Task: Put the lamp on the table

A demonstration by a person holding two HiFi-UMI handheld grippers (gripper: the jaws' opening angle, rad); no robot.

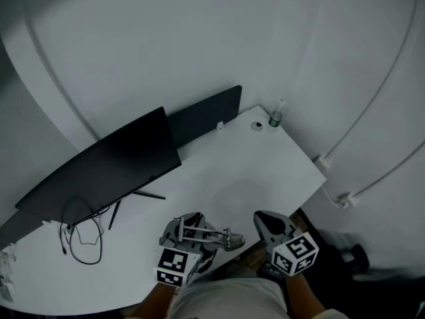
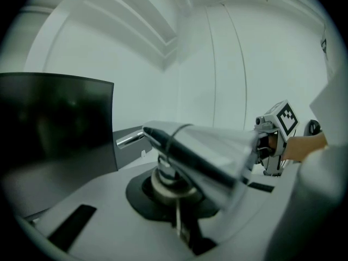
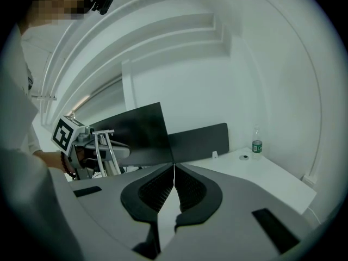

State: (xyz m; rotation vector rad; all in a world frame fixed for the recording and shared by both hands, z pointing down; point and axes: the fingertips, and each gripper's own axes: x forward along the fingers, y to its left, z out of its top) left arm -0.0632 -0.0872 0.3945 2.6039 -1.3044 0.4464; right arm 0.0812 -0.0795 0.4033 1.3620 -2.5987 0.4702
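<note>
A pale curved wall (image 1: 199, 32) closes the room behind a big white table (image 1: 252, 171). Ahead of both pairs of jaws the table top lies wide and open as far as its far corner and its right edge. Ahead and to the left of the jaws stands a dark monitor (image 1: 113, 165), with a dark panel (image 1: 206, 115) behind it. The left gripper (image 2: 173, 200) has its jaws closed almost together on the silver lamp (image 2: 212, 156), held at the near edge of the table. The right gripper (image 3: 174, 173), near beside it, has its jaws pressed together and holds nothing. A small bottle (image 1: 275, 116) stands at the far corner. Loose cables (image 1: 83, 234) lie to the left of the left jaws.
</note>
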